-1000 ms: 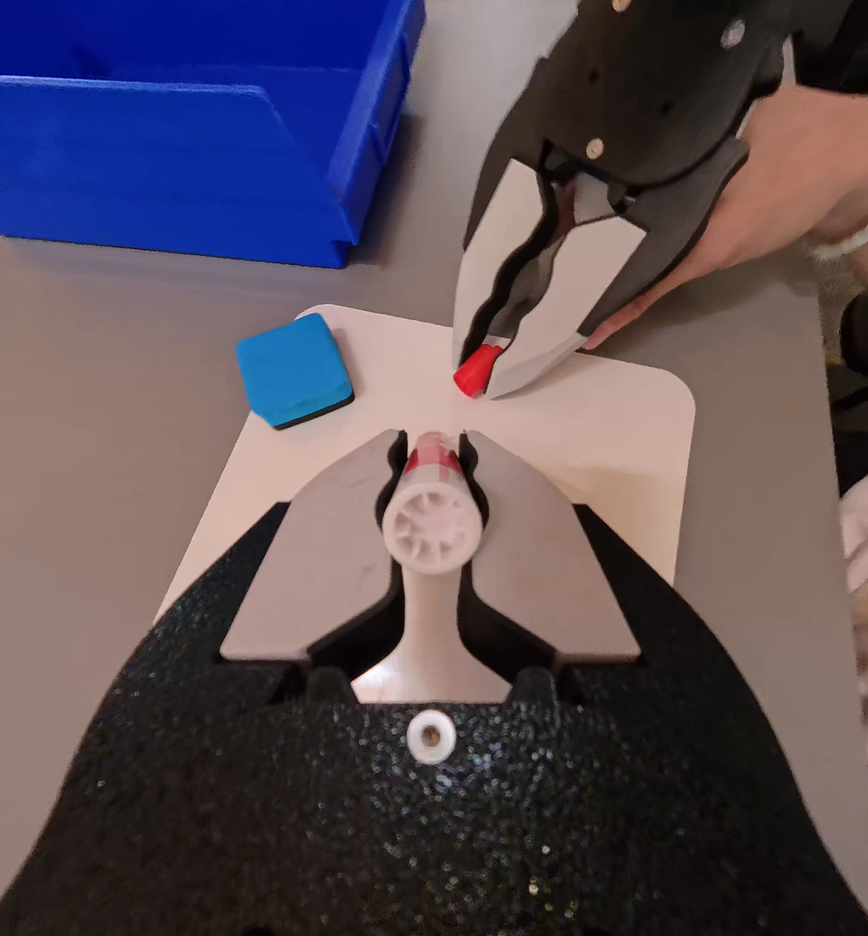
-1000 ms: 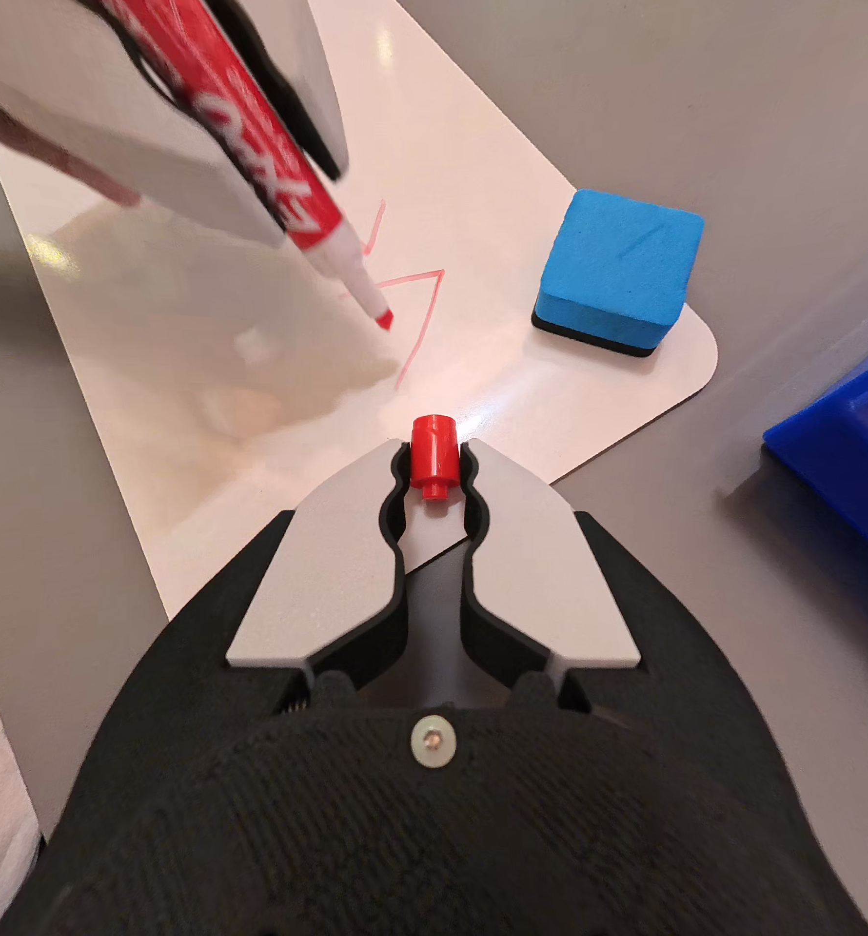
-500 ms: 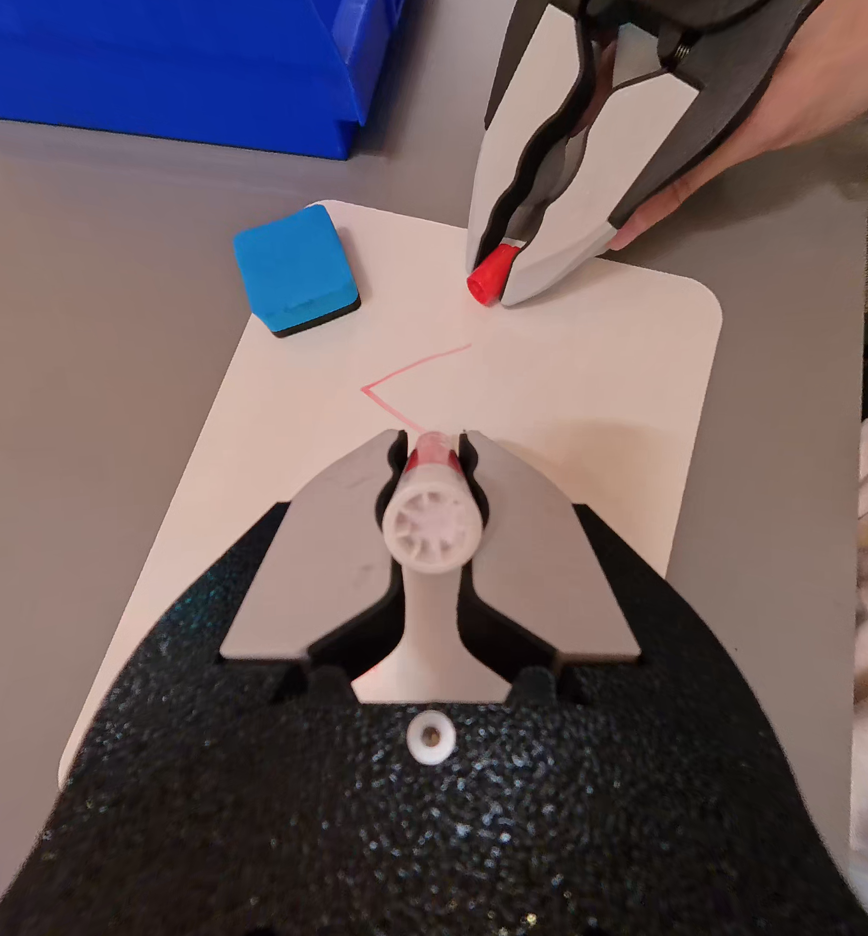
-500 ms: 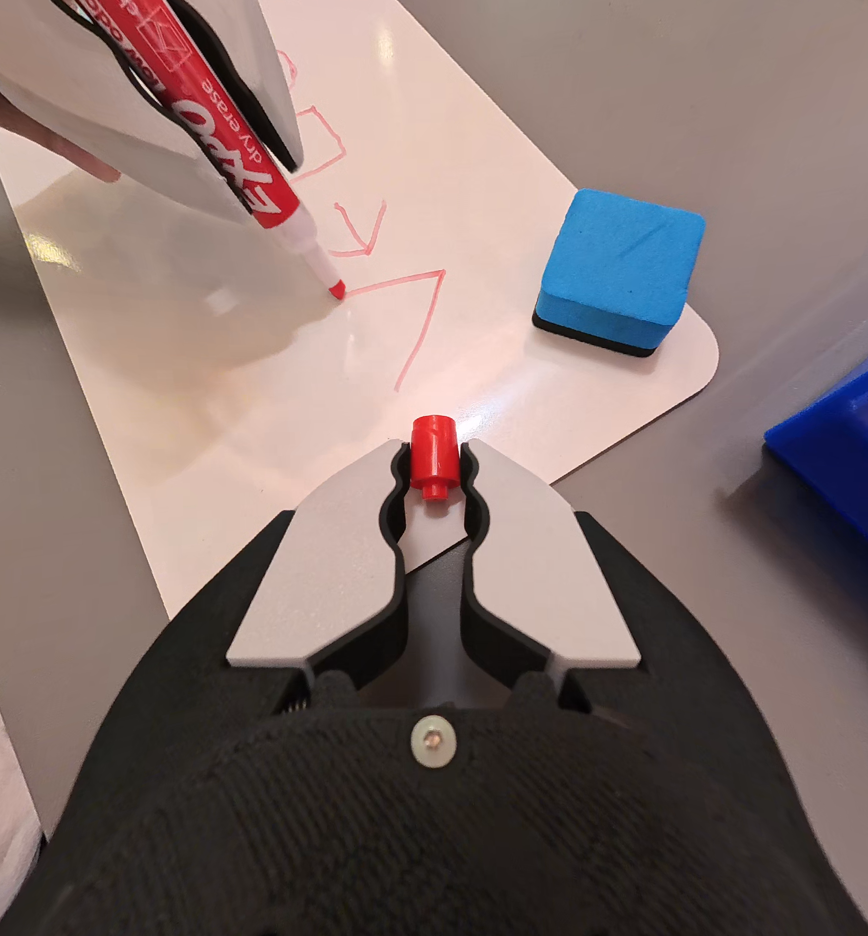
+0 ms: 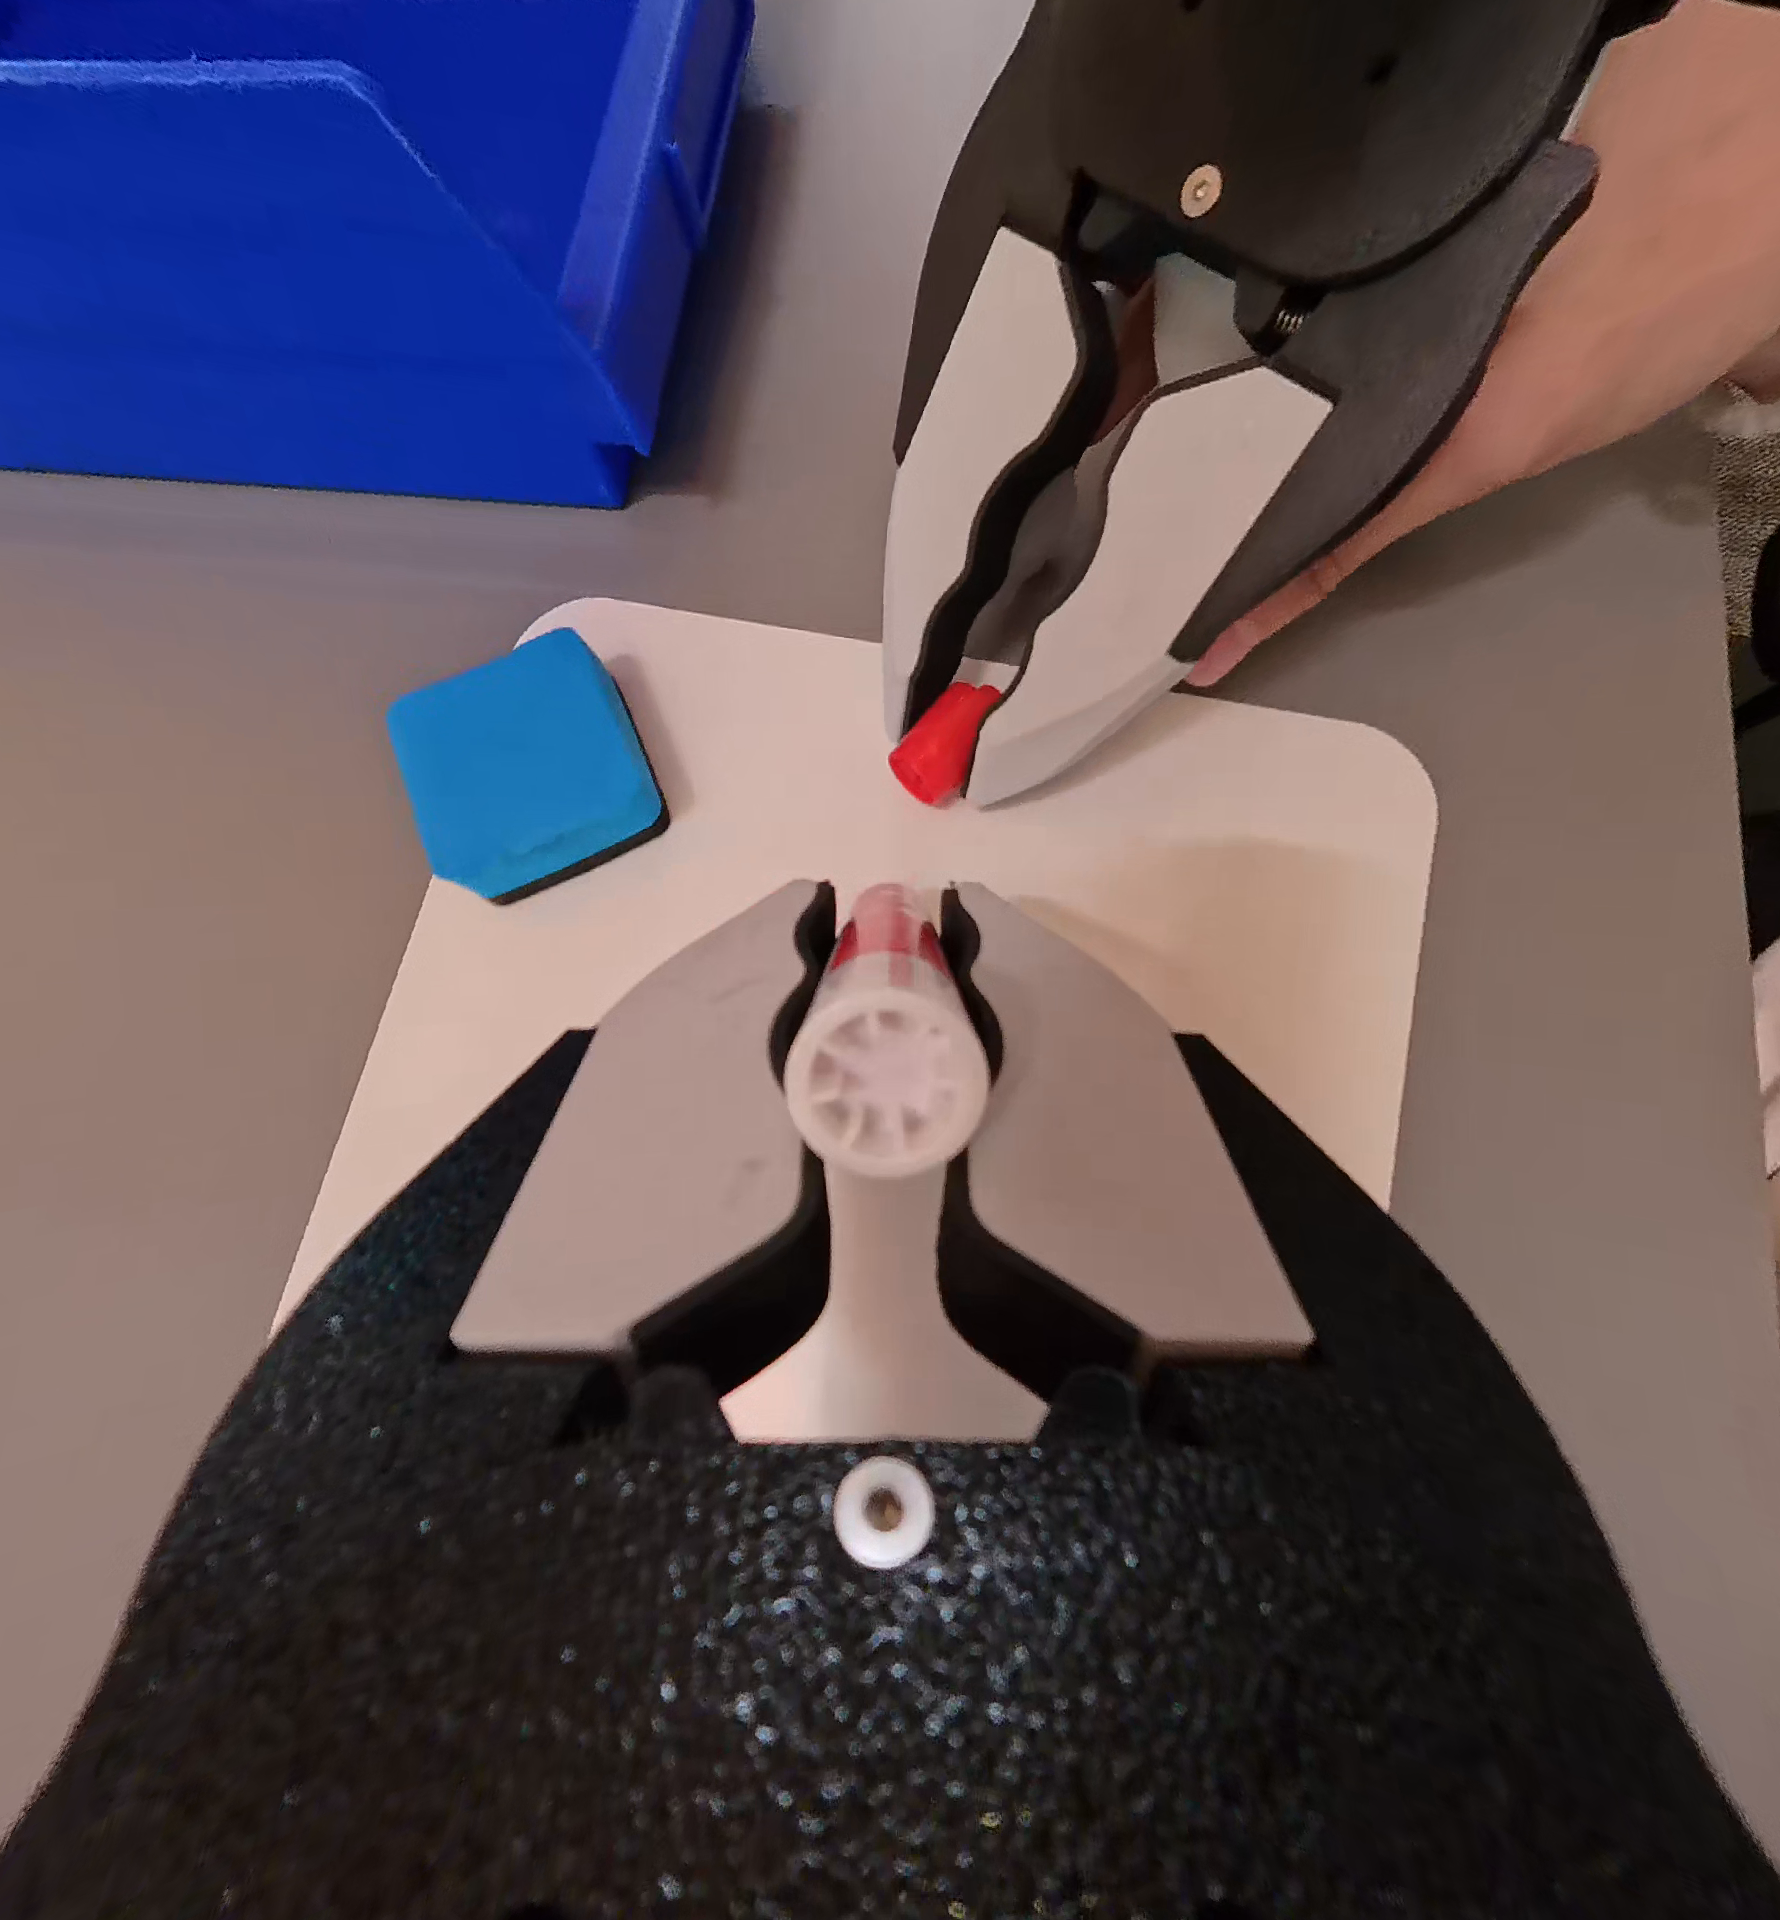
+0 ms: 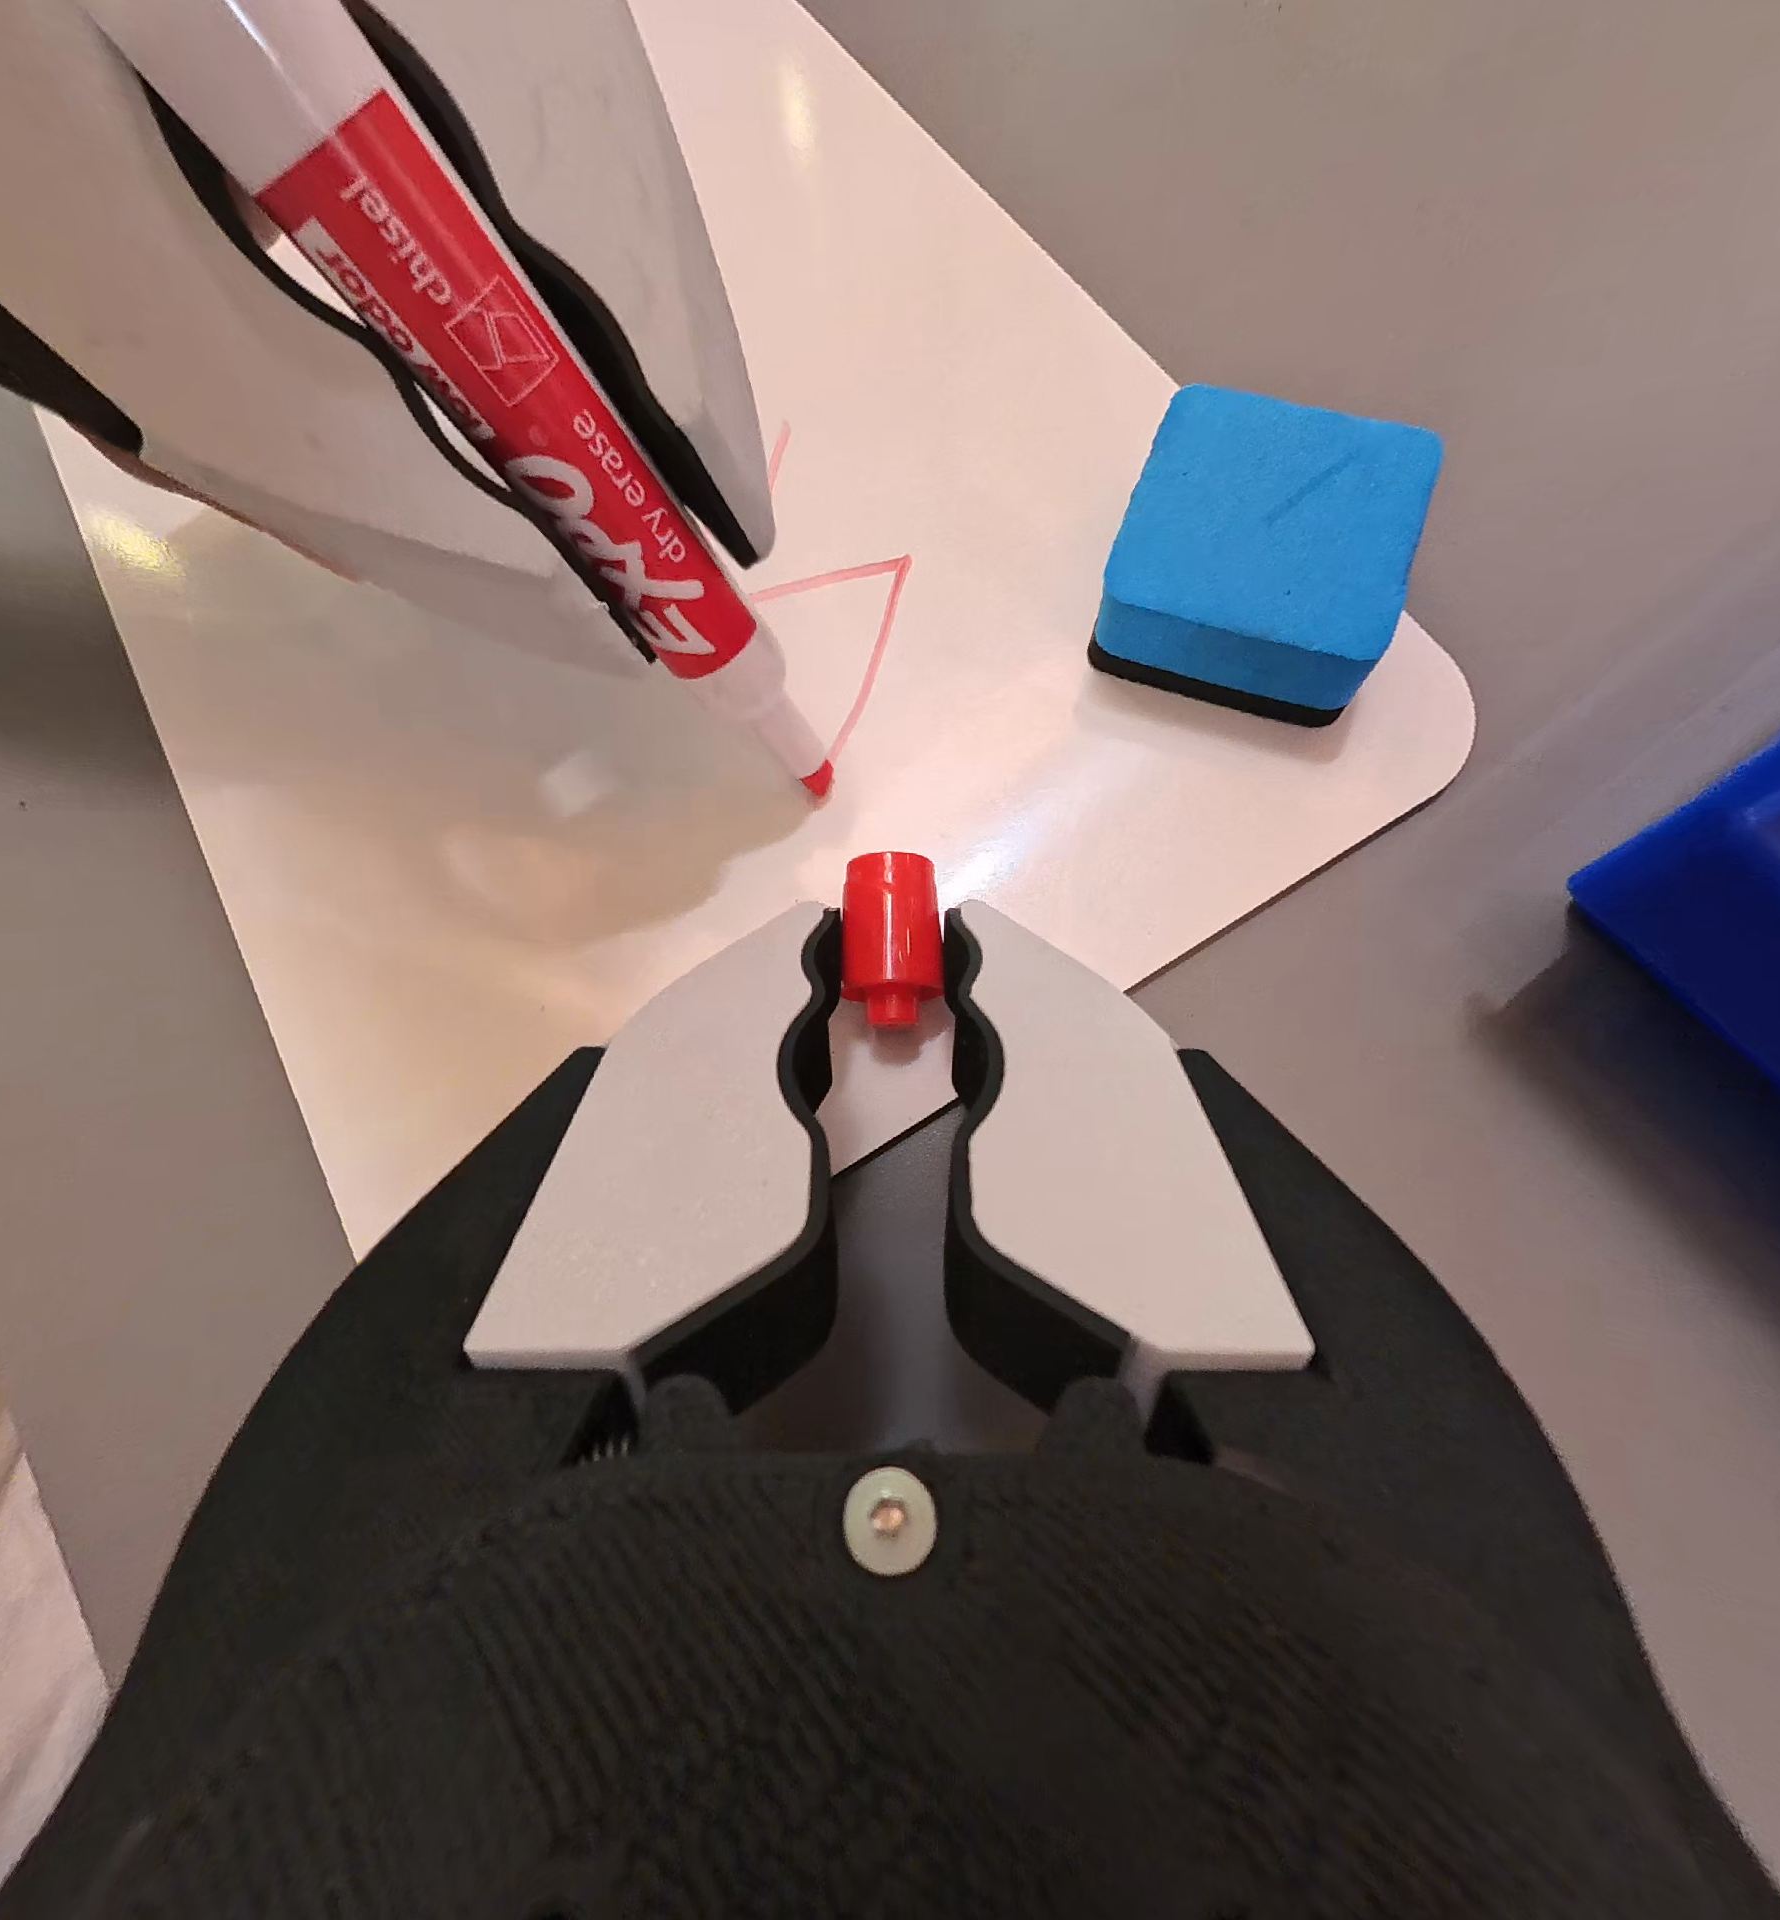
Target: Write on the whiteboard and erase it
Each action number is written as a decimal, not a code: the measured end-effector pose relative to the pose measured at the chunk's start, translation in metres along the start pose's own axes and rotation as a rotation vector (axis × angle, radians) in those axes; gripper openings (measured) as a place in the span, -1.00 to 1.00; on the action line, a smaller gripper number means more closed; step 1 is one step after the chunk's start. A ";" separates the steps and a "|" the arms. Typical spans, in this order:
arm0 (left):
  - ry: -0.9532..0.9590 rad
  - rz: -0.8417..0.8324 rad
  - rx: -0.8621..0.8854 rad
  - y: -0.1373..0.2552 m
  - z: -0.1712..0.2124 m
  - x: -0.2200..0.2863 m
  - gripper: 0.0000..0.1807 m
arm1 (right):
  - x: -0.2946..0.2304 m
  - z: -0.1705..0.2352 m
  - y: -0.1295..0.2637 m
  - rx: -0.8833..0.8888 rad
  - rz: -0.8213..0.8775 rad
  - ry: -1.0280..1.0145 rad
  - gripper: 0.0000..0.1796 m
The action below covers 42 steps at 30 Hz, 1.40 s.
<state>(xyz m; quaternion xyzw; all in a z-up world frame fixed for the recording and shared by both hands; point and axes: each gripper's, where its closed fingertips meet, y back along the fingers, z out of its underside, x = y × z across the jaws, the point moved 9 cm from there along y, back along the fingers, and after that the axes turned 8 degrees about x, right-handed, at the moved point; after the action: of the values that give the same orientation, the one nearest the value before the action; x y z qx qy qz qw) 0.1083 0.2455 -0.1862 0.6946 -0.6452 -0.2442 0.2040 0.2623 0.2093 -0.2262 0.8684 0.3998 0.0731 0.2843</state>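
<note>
The left gripper (image 5: 891, 904) is clamped on the red marker (image 6: 595, 520), gripping the barrel near mid-length; the white butt end points back toward the left wrist camera. In the right wrist view the marker leans steeply, and its red tip (image 6: 816, 774) touches the whiteboard (image 6: 1021, 416) at the lower end of a red line (image 6: 875, 644). More red strokes lie partly hidden behind the left gripper's fingers (image 6: 678, 343).

The right gripper (image 6: 891, 940) is closed on the small red cap (image 6: 888, 935), which it holds just above the board's near edge, close to the marker tip but apart from it.

The whiteboard lies flat on the grey table (image 5: 138, 727). A blue eraser (image 5: 522, 764) with a black base sits on one corner of the board, well apart from the strokes. A blue bin (image 5: 273, 239) stands on the table beyond that corner.

Judgement: the writing step is in hand; erasing is not yet begun.

Hazards from here:
- Nothing visibly pins the board. Sideways drag from the tip could shift it and distort the stroke.
- Excess downward force could push the barrel back through the fingers, or crush the tip.
- The two grippers work close together. A long stroke toward the cap could cause a collision.
- The cap is small and held only at the fingertips. A knock could dislodge it.
</note>
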 end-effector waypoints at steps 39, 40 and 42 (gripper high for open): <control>0.559 0.402 0.489 0.058 -0.011 -0.015 -0.79 | -0.053 -0.053 0.037 0.485 -0.074 0.365 -0.80; 0.535 0.401 0.484 0.059 -0.012 -0.014 -0.78 | -0.052 -0.053 0.036 0.513 -0.102 0.334 -0.80; 0.531 0.460 0.507 0.061 -0.015 -0.014 -0.78 | -0.052 -0.056 0.039 0.608 -0.175 0.263 -0.80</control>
<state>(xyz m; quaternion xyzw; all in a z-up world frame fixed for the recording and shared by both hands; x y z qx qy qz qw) 0.0678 0.2535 -0.1365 0.5997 -0.7479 0.1607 0.2350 0.2331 0.1752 -0.1534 0.8589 0.5095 0.0371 -0.0361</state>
